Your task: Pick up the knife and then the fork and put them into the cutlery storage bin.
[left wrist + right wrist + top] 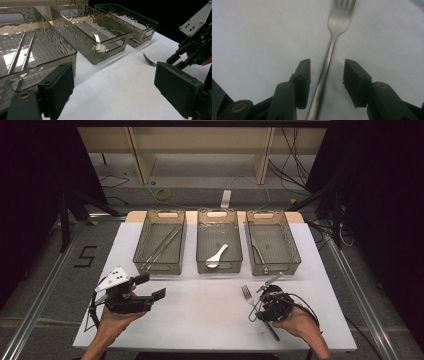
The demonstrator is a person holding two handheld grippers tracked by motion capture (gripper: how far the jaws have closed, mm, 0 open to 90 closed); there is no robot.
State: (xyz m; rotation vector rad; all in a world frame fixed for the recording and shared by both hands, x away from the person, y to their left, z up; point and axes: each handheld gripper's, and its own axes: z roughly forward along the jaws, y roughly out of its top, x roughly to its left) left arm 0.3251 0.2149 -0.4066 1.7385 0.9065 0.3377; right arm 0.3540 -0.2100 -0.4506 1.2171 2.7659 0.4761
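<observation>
1. Your right gripper point(326, 82) straddled the fork point(329, 57) handle, jaws apart, not yet pinching
2. The fork lay on the table, just before the right bin point(272, 242)
3. Your left gripper point(142, 292) idled spread, empty; lifting and binning remained

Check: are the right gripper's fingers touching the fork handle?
Apart. The right gripper view shows white table between the fork handle and each of the fingers of the right gripper.
</observation>
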